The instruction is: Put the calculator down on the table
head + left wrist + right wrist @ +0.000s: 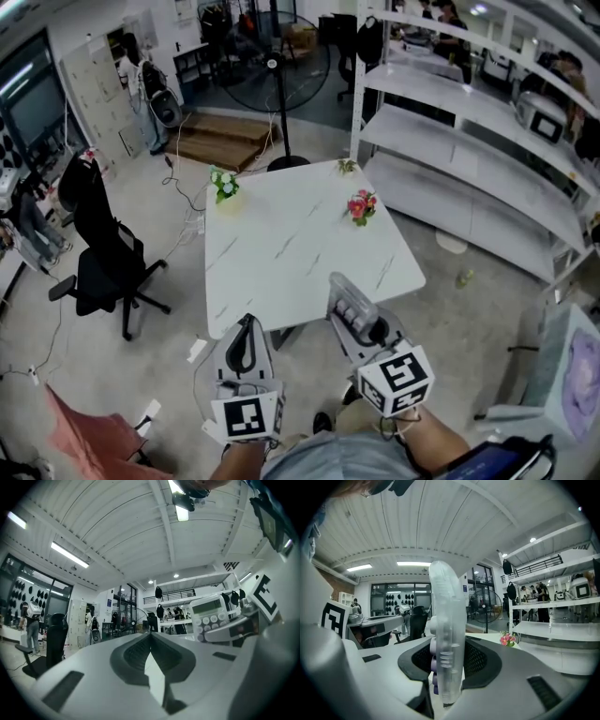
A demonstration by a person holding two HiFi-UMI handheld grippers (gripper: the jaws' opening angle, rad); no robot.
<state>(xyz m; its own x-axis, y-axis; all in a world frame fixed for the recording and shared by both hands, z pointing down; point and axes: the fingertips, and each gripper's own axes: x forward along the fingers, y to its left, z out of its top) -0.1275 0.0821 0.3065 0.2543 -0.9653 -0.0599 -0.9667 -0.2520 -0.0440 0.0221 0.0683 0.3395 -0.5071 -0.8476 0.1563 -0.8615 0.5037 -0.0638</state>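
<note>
A pale calculator (349, 305) with rows of round keys stands on edge between the jaws of my right gripper (356, 319), which is shut on it. In the right gripper view the calculator (446, 602) shows edge-on, upright, with both pads against its sides. My left gripper (246, 321) is beside it to the left, and its jaws meet at the tips with nothing held. In the left gripper view the calculator (211, 615) appears at the right, keys facing me. Both grippers hover just short of the near edge of the white marble table (300, 248).
On the table stand a pink flower bunch (361, 206) at the far right, a white one (223, 185) at the far left and a small plant (347, 166) at the back. A black office chair (103, 253) is left; white shelving (469, 141) is right.
</note>
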